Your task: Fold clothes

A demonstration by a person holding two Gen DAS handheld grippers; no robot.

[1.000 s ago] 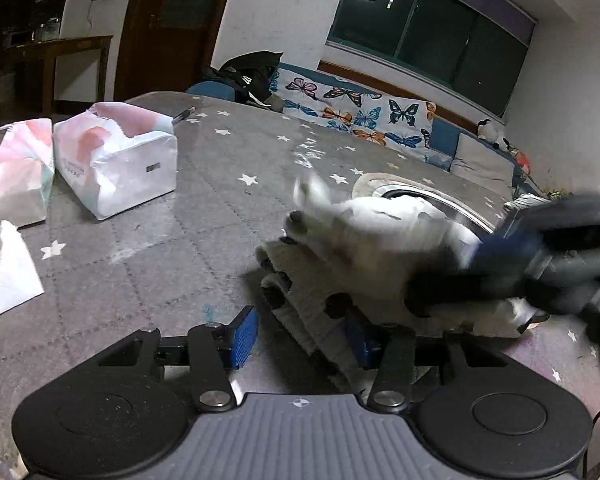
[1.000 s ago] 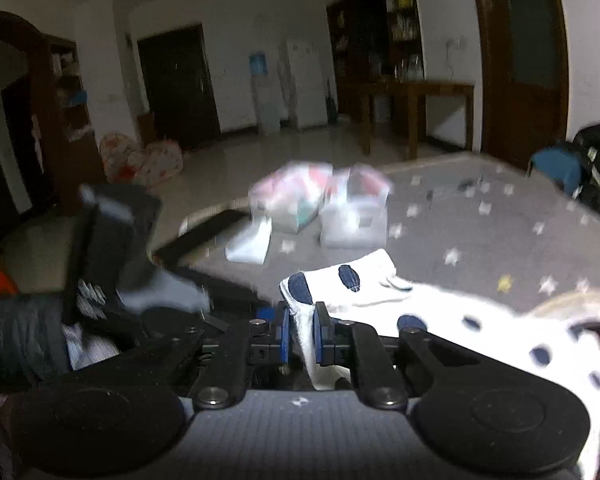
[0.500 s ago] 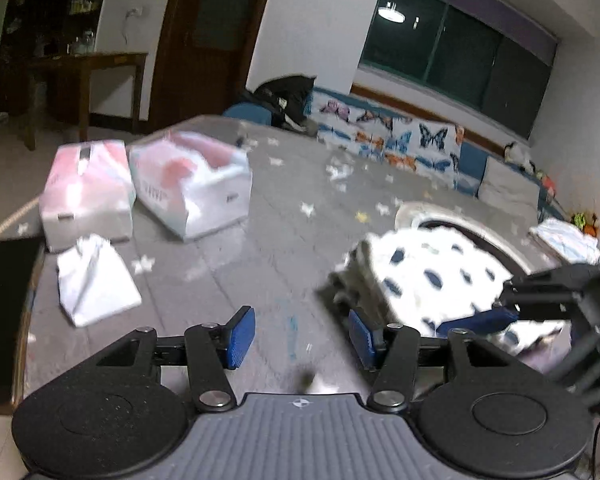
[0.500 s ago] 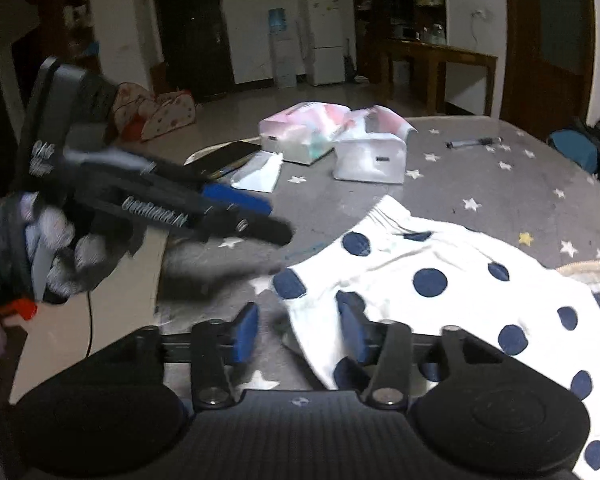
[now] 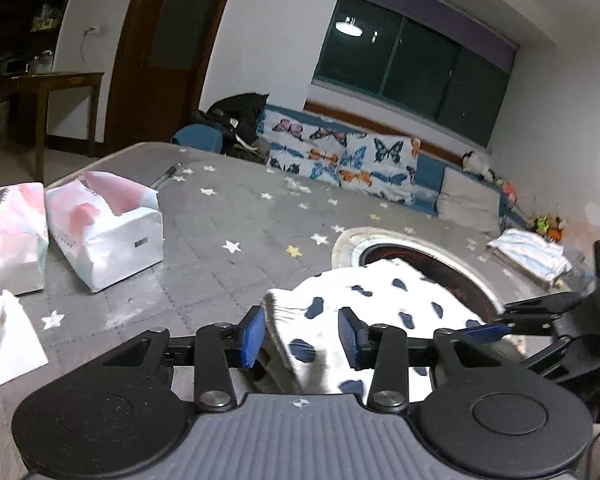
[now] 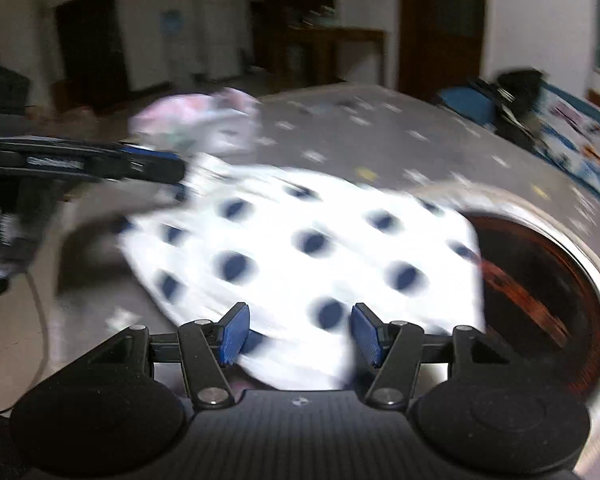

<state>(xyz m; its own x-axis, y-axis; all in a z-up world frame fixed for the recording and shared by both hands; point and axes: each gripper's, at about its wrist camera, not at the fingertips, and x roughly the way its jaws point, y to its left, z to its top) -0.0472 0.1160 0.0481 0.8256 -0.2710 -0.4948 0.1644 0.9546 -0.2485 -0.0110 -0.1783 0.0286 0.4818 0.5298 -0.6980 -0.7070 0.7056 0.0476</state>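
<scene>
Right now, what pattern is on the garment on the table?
White garment with dark blue dots, clearest in the left wrist view.

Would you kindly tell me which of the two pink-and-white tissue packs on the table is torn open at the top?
The right-hand tissue pack, nearer the polka-dot garment; its top gapes open, while the left-hand pack looks closed.

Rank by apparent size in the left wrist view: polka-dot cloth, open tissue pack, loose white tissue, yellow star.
1. White polka-dot cloth, nearest the camera, so inflated.
2. Open pink-and-white tissue pack.
3. Loose white tissue.
4. Yellow star.
</scene>
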